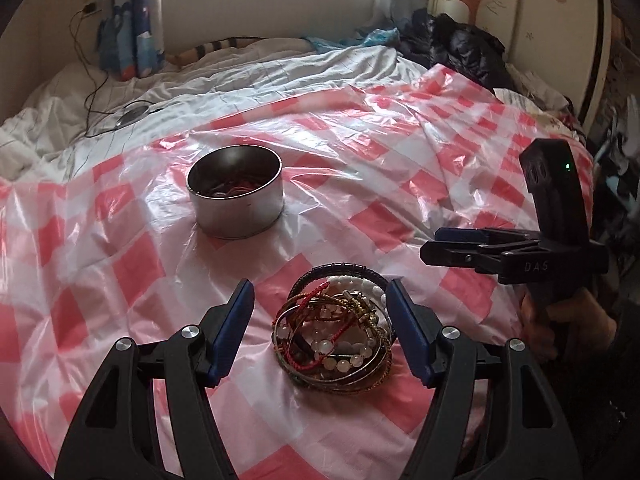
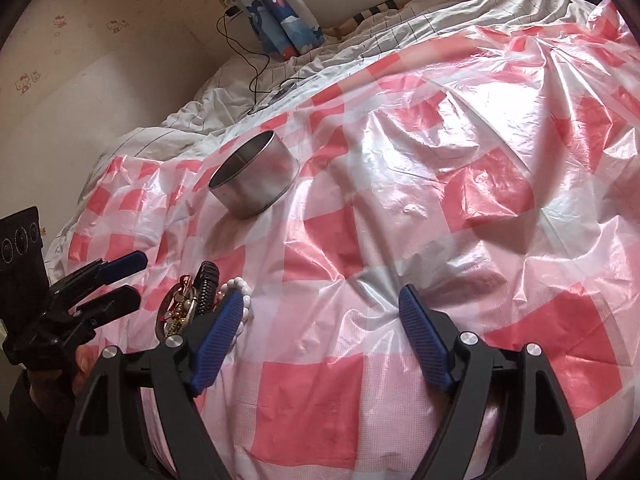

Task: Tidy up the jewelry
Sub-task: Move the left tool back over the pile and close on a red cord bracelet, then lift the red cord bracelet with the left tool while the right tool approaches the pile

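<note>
A: What's on my left?

B: A round metal tin (image 1: pixel 236 192), smooth and dull silver, sits open on the cloth (image 1: pixel 360 152). I see red and dark strands inside; I can't tell them apart.

A: And my left gripper (image 1: pixel 320 316)?

B: It points down at the pile (image 1: pixel 334 334), tilted forward. The jaws stand wide, one ribbed blue pad on each side of the heap, nothing gripped. The right pad looks just beside the pile's edge; I can't tell whether it touches.

A: What's in the pile?

B: Thin gold bangles, a red cord, strings of pale round beads, a black ribbed bracelet and a white beaded one at the back, all tangled on a glossy pink-and-white checked plastic sheet, crinkled over the bed.

A: My right side?

B: The right gripper (image 2: pixel 322 312) is held level with the pile, to its right. A hand (image 1: pixel 560 320) grips its black handle from below. From its own camera the jaws gape wide over bare cloth, empty; the left pad overlaps the white beads (image 2: pixel 246 298) in view. The tin (image 2: pixel 256 176) lies well beyond.
</note>
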Demonstrator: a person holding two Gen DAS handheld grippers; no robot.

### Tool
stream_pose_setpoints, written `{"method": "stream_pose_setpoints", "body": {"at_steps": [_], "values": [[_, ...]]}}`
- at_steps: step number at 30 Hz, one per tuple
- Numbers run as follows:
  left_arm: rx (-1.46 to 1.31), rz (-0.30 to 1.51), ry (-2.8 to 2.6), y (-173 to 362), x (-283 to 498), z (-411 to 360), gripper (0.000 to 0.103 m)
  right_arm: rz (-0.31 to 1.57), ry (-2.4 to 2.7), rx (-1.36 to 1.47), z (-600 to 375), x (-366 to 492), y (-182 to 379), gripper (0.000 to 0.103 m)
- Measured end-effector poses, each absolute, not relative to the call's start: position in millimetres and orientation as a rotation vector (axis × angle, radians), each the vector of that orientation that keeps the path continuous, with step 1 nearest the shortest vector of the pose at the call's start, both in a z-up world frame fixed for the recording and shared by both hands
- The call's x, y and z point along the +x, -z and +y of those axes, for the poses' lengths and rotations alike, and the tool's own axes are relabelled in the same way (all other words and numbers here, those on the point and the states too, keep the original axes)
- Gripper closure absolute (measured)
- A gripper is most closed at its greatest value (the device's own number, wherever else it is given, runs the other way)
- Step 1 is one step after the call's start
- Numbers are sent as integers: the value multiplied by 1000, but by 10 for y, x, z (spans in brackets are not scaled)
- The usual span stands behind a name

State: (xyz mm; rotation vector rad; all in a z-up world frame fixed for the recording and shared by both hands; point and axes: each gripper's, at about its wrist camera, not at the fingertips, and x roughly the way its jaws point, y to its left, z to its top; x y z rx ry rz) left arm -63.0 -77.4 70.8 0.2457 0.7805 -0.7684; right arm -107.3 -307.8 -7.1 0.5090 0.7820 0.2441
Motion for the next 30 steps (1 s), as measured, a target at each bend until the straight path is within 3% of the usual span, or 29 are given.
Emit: {"method": "stream_pose_setpoints", "body": {"at_steps": [1,3,6,9,14,23,28,30], "values": [[251,779,779,-694,-620,-802,44,781,-248,510,-3071,-1067,68,22],[252,793,791,-656,-571,-838,67,778,-255,515,-3085,-1071,75,21],[257,821,790,-572,-510,-862,92,775,-266,516,-3085,-1071,77,19],[284,823,780,-514,-503,-882,103,775,-271,515,-3061,-1058,68,17],[271,795,765,-560,-537,-831,103,775,-277,514,-3053,-1053,71,15],[3,744,799,-960,-501,-401,103,775,-277,514,-3049,-1049,72,15],[100,803,826,-818,-457,-550,102,776,-279,510,-3043,-1054,71,14],[152,818,841,-705,-473,-638,97,777,-278,510,-3038,-1052,71,14]]}}
